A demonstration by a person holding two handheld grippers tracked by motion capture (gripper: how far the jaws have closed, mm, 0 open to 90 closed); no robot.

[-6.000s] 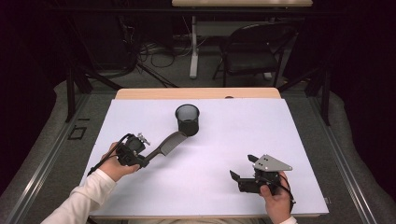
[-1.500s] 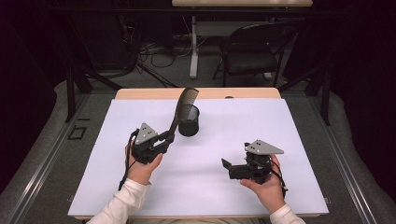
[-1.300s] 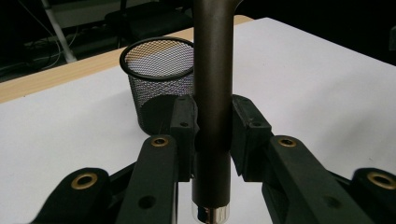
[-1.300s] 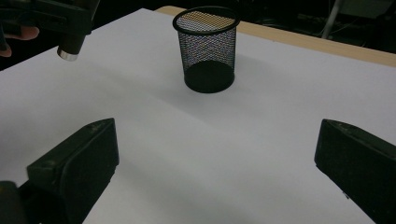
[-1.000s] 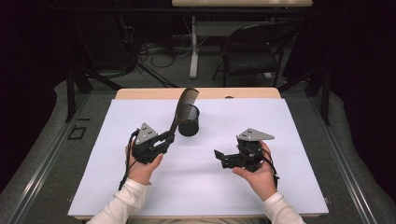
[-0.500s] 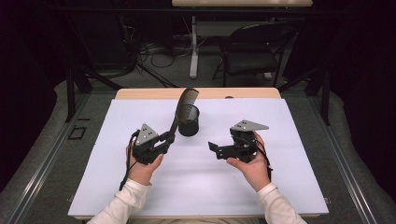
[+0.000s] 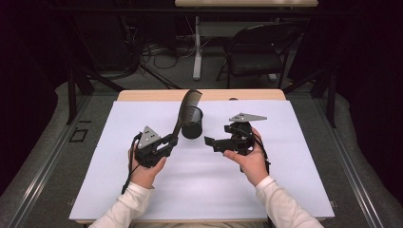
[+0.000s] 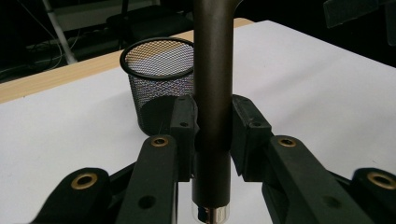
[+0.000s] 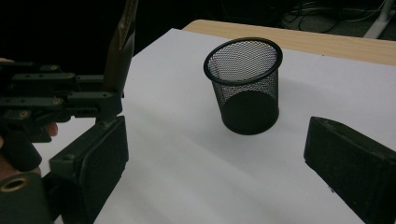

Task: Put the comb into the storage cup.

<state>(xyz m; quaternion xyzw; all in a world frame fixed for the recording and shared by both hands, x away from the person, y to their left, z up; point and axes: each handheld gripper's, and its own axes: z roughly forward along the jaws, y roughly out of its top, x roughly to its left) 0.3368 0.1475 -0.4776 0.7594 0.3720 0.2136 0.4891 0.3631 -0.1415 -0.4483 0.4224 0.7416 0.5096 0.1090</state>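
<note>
A dark comb (image 7: 186, 110) stands nearly upright, its teeth end above a black mesh cup (image 7: 192, 122). My left gripper (image 7: 170, 141) is shut on the comb's handle (image 8: 212, 93), left of the cup (image 8: 159, 79). My right gripper (image 7: 211, 142) is open to the right of the cup, jaws pointing left toward it. Its jaws have just been closing a little, with nothing between them. In the right gripper view the cup (image 9: 243, 88) stands ahead of the wide jaws, apart from them, and the left gripper (image 9: 100, 100) with the comb (image 9: 122, 42) is at the left.
A white sheet (image 7: 285, 156) covers the wooden table (image 7: 142, 95). Beyond the far edge stand a black chair (image 7: 259, 52) and cables on the floor. Bare sheet lies to both sides and in front of the hands.
My right hand has moved left and slightly up toward the cup. The left gripper, which earlier raised the comb from low to upright, has kept still over the last second.
</note>
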